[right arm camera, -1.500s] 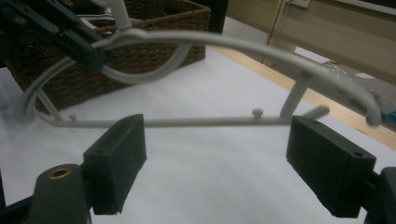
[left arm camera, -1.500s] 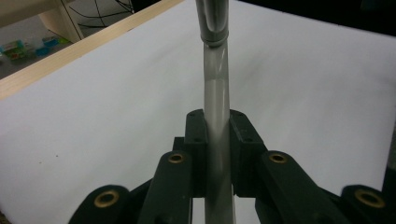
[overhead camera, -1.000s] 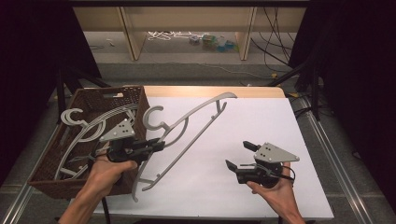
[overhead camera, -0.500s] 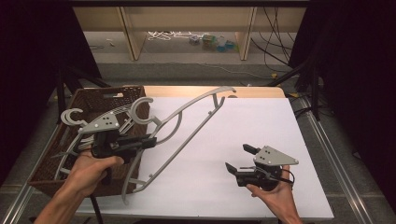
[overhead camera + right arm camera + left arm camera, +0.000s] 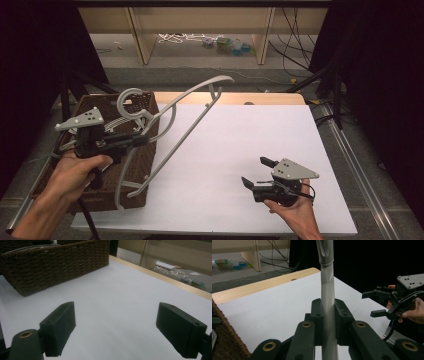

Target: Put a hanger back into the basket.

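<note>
From up top, the left gripper (image 5: pixel 134 141) is clamping a grey hanger (image 5: pixel 192 112) and holding it tilted over the wicker basket (image 5: pixel 142 107), maybe clear of the other hangers in there. The left gripper view is showing its pads pinching the hanger's bar (image 5: pixel 327 295). The right gripper (image 5: pixel 123 327) is sitting wide open over the white table (image 5: pixel 120 290), holding nothing
</note>
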